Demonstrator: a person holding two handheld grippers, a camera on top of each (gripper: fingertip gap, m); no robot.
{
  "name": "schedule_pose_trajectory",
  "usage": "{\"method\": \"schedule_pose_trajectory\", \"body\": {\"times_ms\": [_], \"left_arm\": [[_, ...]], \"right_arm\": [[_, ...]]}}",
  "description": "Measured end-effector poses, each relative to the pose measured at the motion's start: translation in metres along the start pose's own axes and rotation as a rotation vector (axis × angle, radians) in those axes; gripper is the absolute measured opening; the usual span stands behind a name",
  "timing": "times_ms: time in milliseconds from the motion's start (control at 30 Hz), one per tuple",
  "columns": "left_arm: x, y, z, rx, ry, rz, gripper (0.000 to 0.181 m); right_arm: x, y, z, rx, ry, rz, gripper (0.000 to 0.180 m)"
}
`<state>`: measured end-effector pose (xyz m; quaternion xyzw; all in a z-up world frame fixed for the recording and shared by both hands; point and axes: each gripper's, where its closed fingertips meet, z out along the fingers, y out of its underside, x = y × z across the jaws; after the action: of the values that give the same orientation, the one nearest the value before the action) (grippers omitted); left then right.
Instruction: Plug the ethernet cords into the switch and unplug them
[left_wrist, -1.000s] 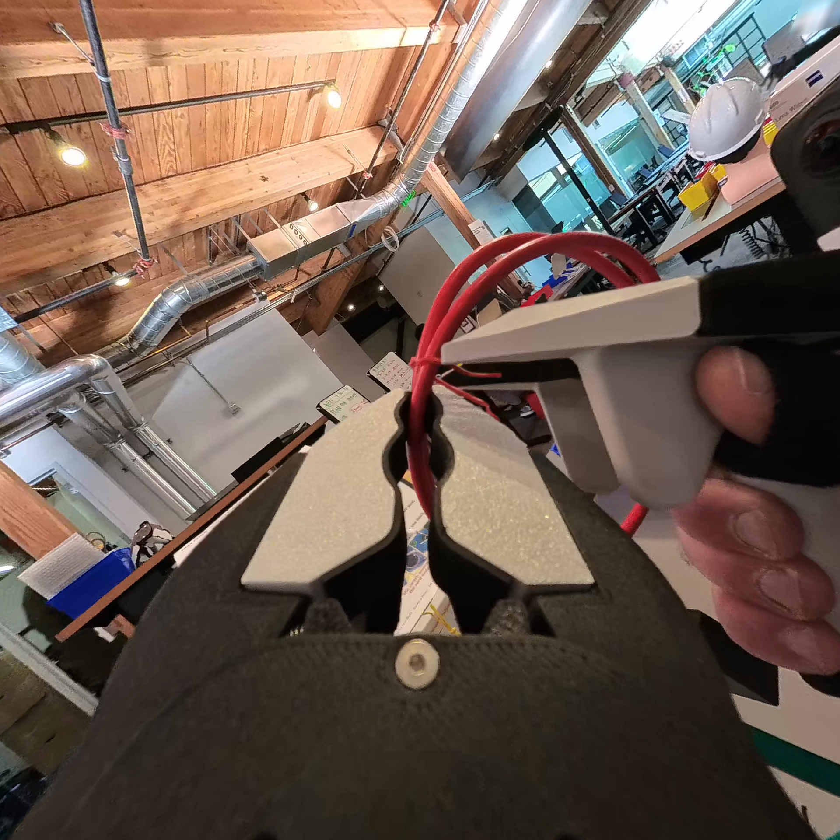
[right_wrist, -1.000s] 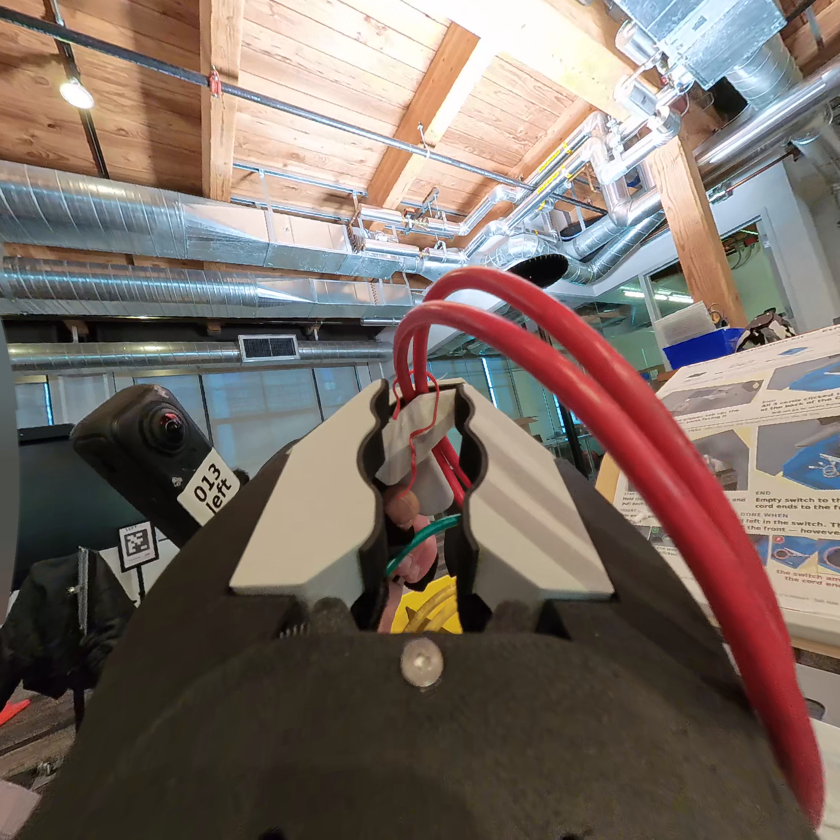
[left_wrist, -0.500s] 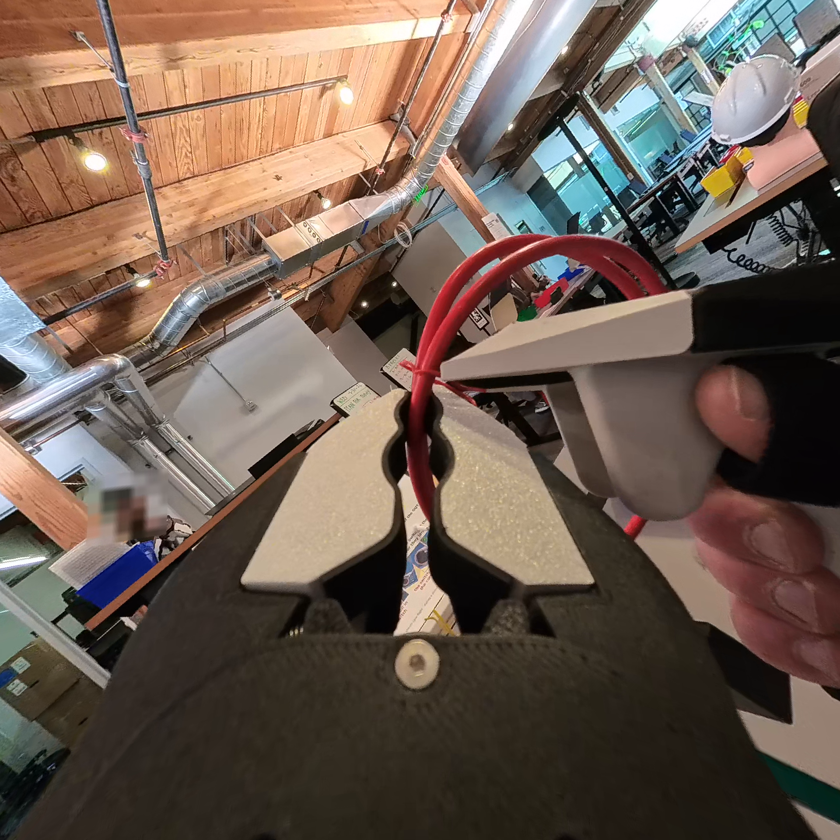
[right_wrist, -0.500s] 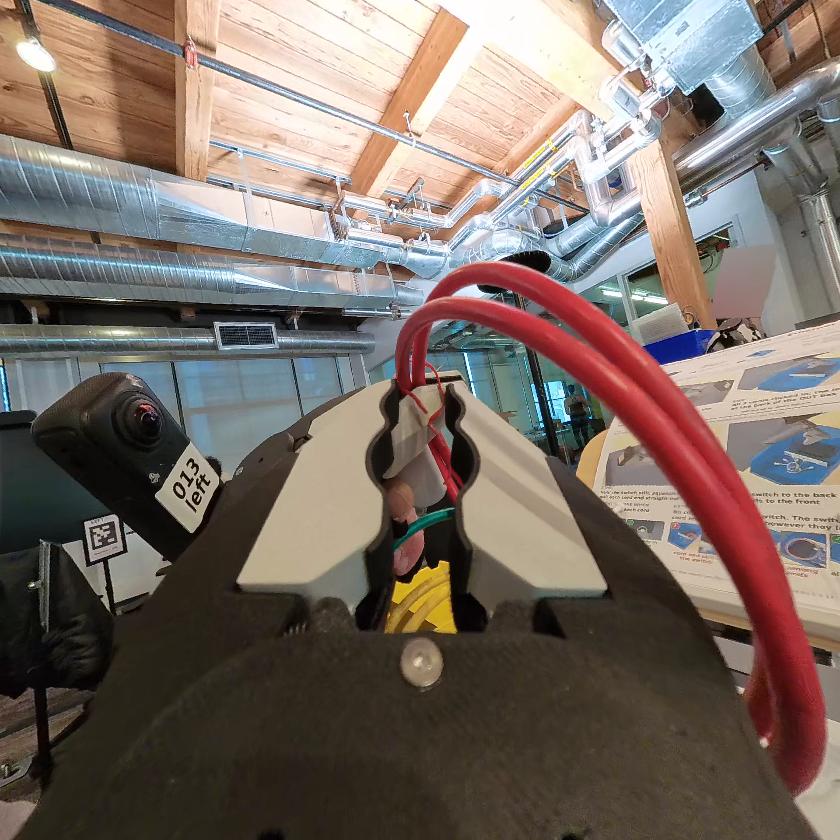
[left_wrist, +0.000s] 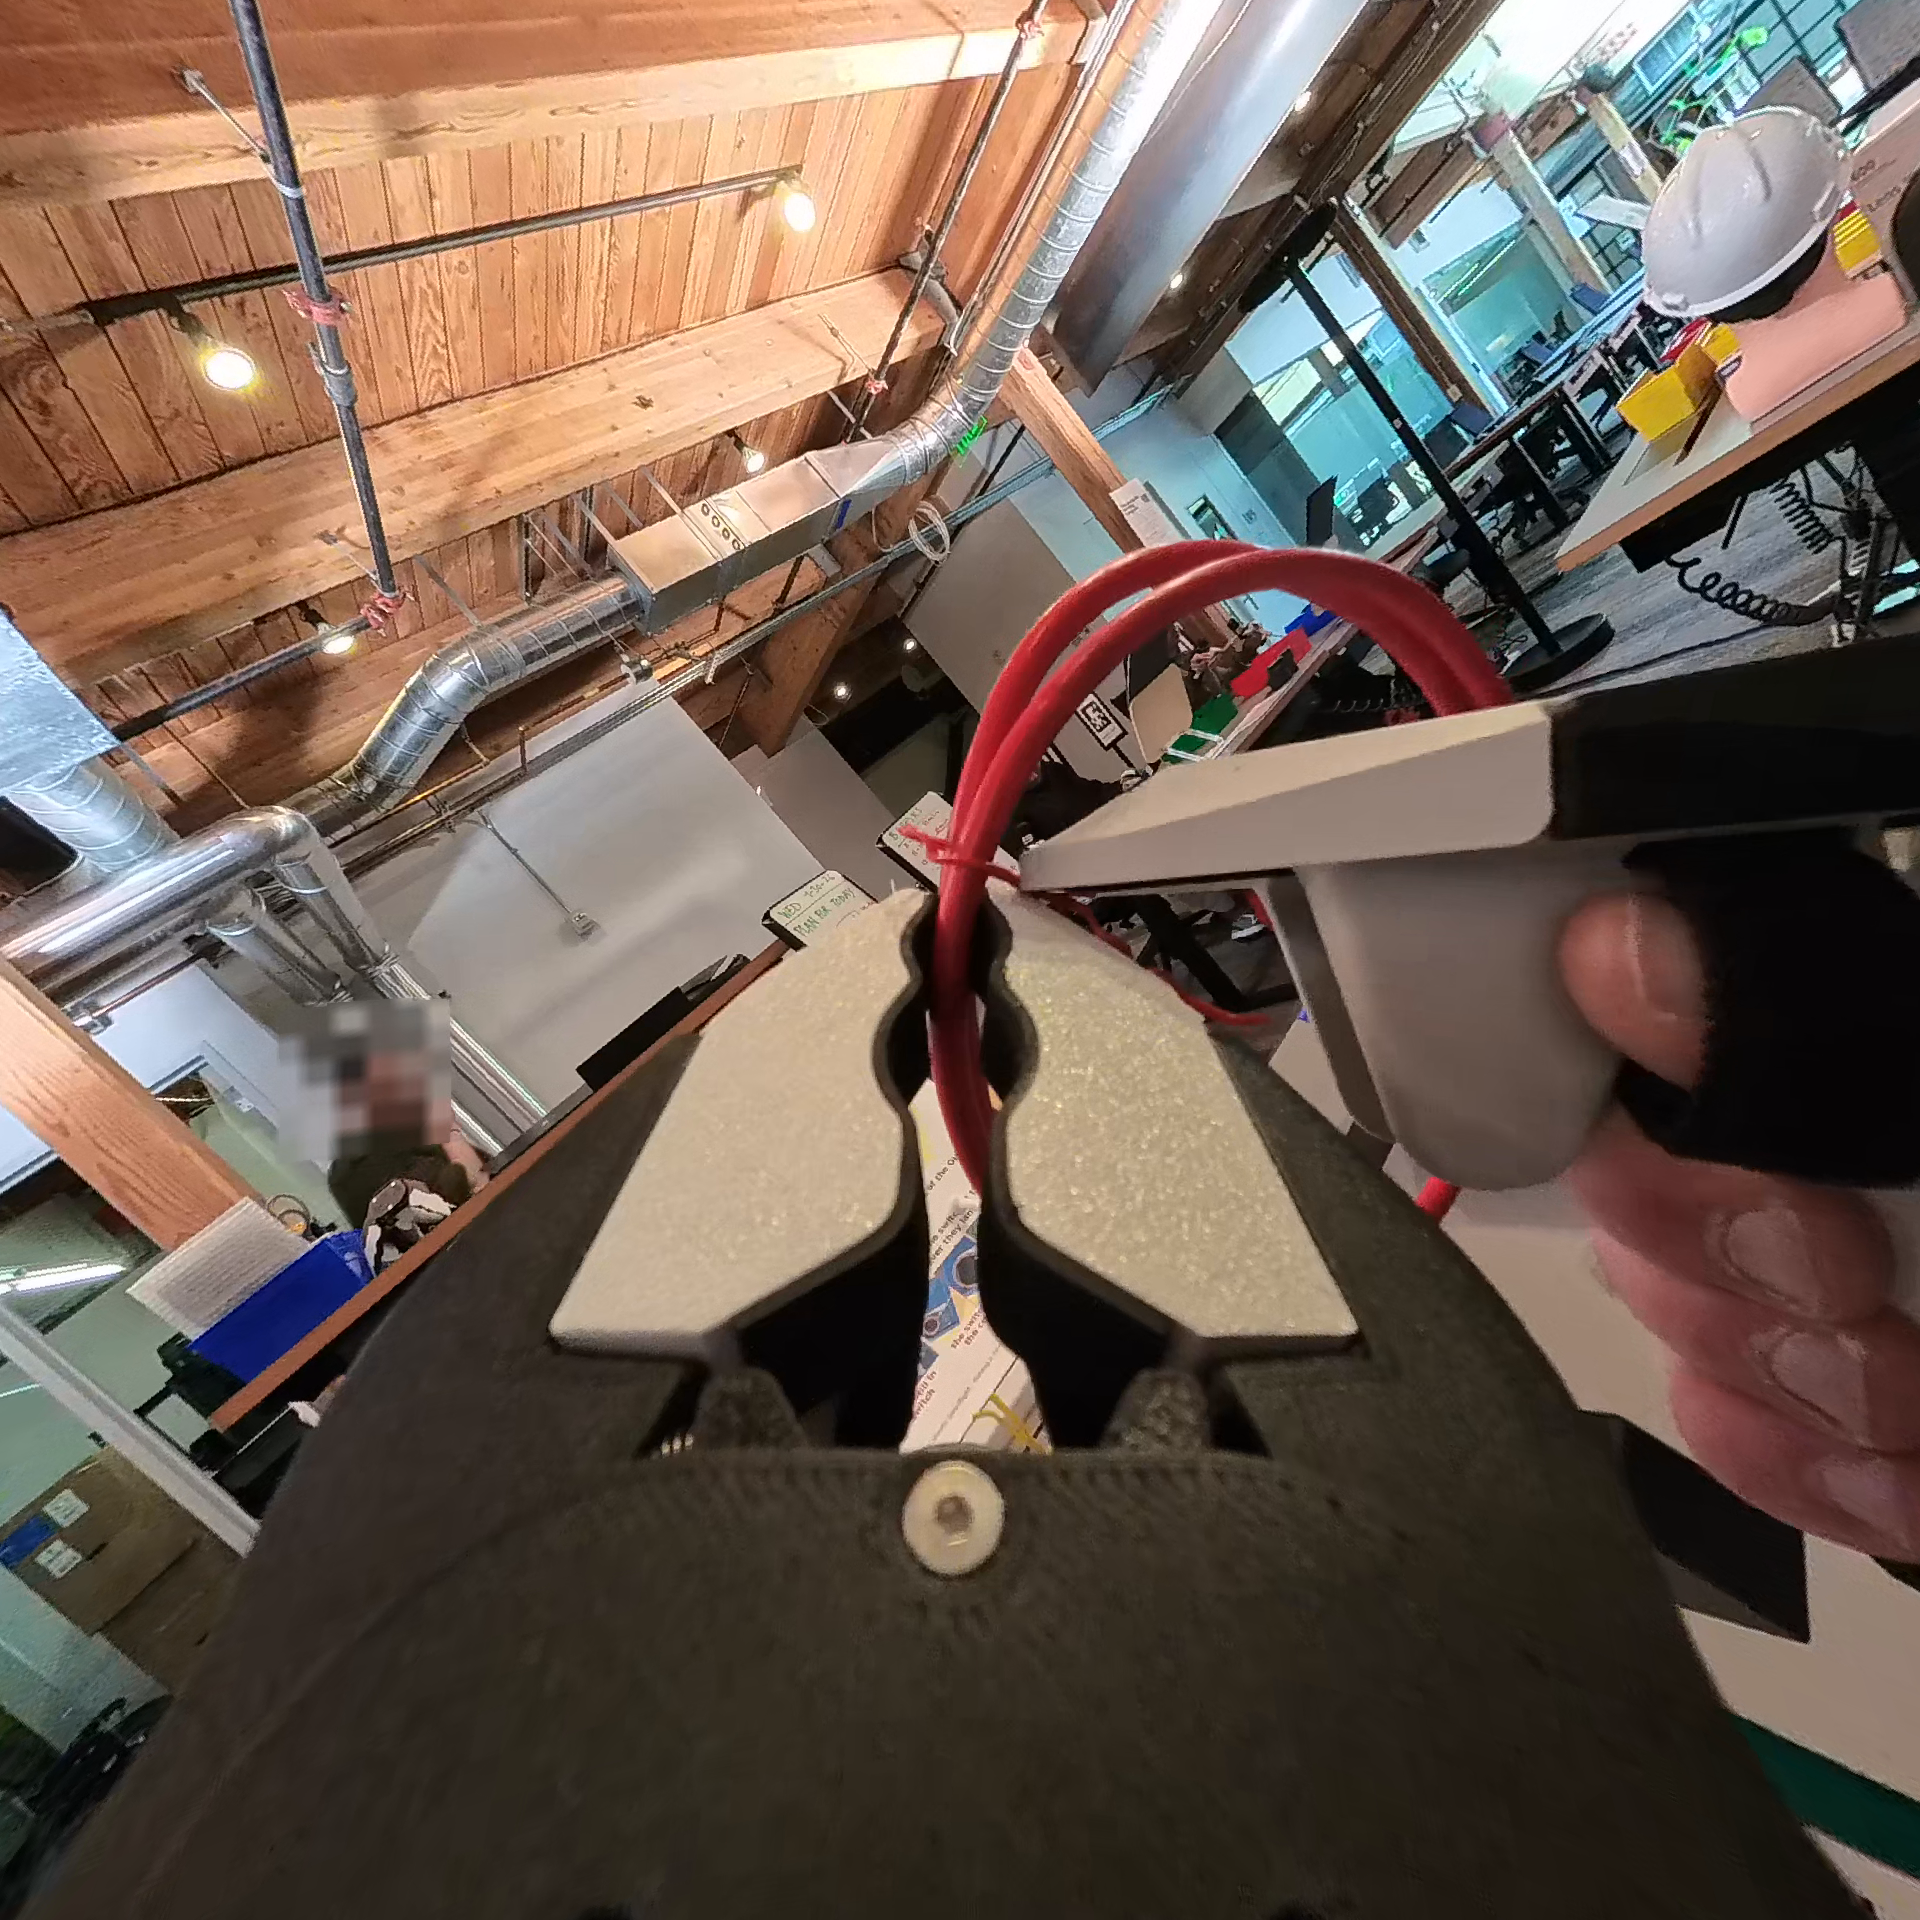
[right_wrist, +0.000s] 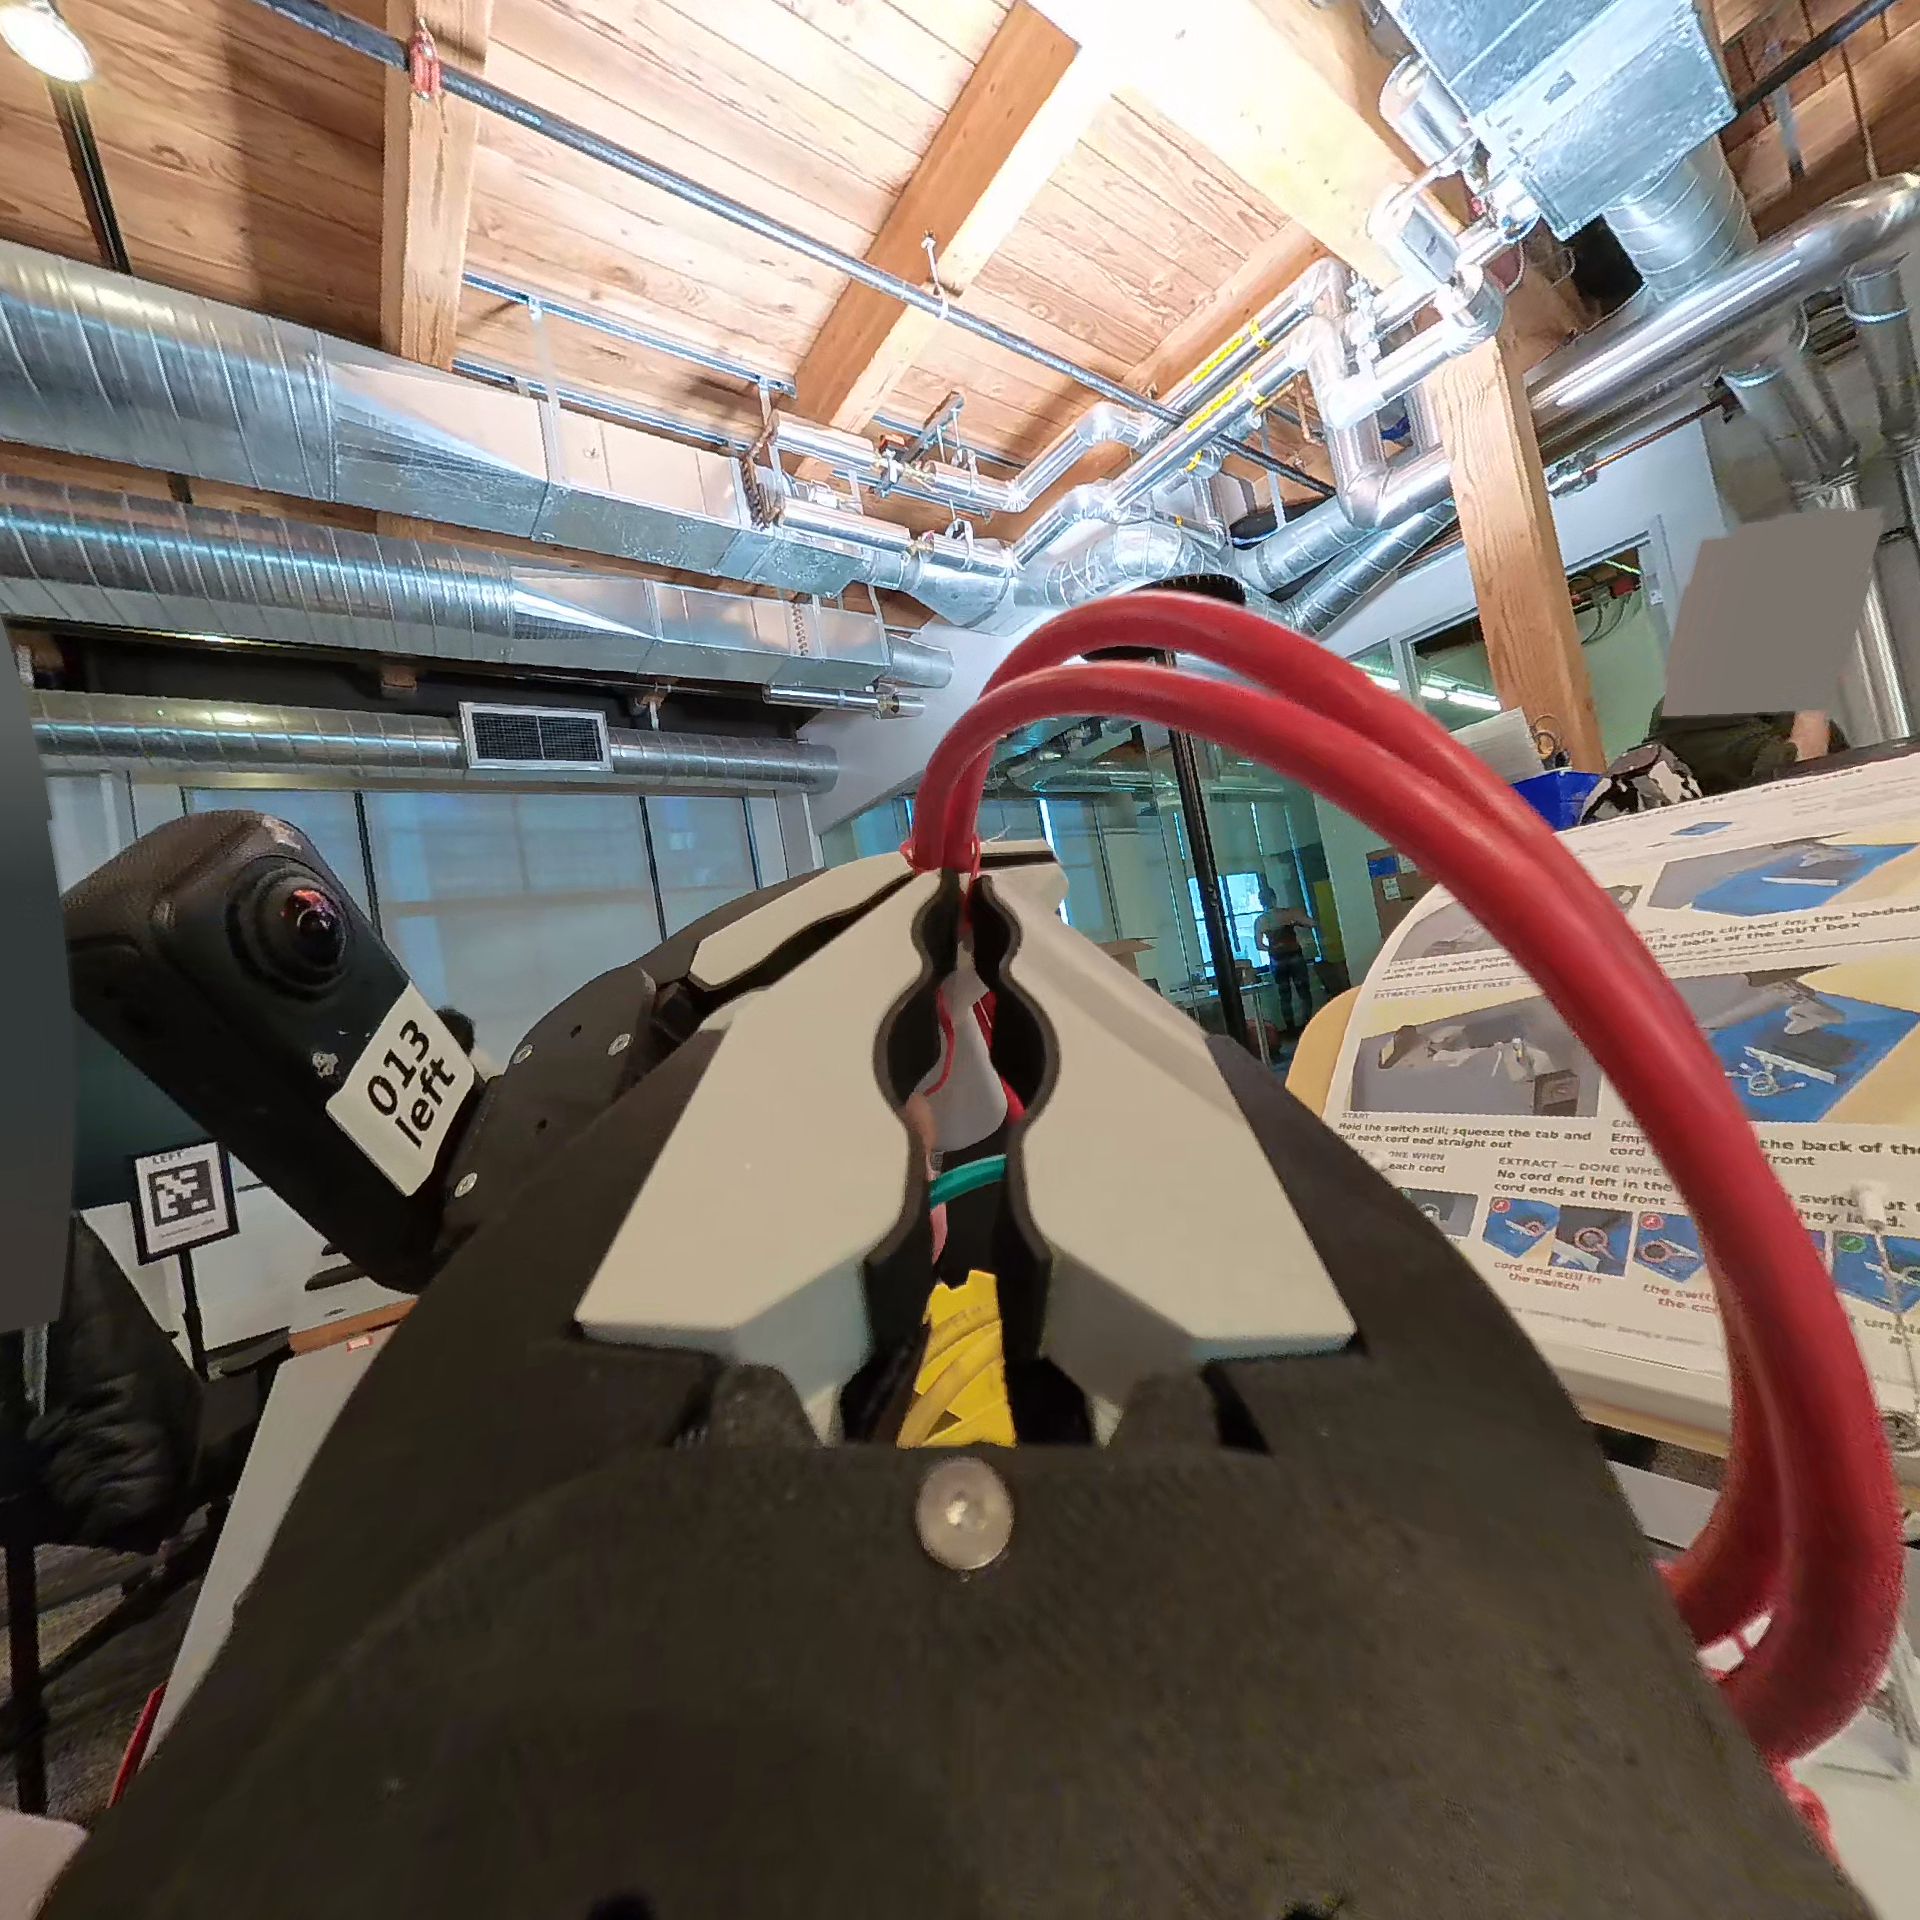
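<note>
Your left gripper (left_wrist: 958, 1023) pinches the coiled red ethernet cord (left_wrist: 1195, 582); your right gripper (right_wrist: 961, 997) now nips its red twist tie (right_wrist: 971, 883) — narrower than a second ago. You're still unbundling; next, untwist gently. No switch is in view — both cameras tilt ceilingward.

Glossy red looped ethernet cord (left_wrist: 971, 790) between speckled pale-grey gripper fingers (left_wrist: 800, 1132) on matte black textured body; bright yellow coiled cable (right_wrist: 961, 1351) and thin green cable (right_wrist: 961, 1179) below; white hard hat (left_wrist: 1740, 213); blue plastic bin (left_wrist: 275, 1294)
</note>
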<state>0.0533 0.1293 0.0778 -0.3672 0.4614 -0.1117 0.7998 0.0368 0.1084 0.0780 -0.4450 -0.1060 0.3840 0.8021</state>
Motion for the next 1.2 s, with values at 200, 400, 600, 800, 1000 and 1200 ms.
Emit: {"method": "schedule_pose_trajectory", "body": {"times_ms": [200, 400, 600, 800, 1000, 1200], "left_arm": [[0.001, 0.001, 0.001, -0.002, 0.001, 0.003, 0.005], [0.004, 0.007, 0.002, -0.041, 0.058, -0.010, 0.004], [0.012, 0.014, 0.003, -0.104, 0.129, -0.031, 0.004], [0.015, 0.020, 0.003, -0.151, 0.160, -0.036, 0.005], [0.018, 0.029, 0.002, -0.210, 0.198, -0.032, 0.004], [0.022, 0.030, 0.004, -0.213, 0.219, -0.052, 0.005]], "right_arm": [[0.000, 0.001, -0.001, -0.052, 0.014, -0.078, 0.000], [0.004, 0.005, -0.002, -0.190, 0.066, -0.352, 0.000], [0.010, 0.010, -0.007, -0.368, 0.107, -0.732, 0.000], [0.015, 0.014, -0.009, -0.501, 0.118, -1.008, 0.000], [0.021, 0.020, -0.011, -0.636, 0.123, -1.295, 0.000], [0.024, 0.015, -0.012, -0.643, 0.090, -1.236, 0.000]]}}
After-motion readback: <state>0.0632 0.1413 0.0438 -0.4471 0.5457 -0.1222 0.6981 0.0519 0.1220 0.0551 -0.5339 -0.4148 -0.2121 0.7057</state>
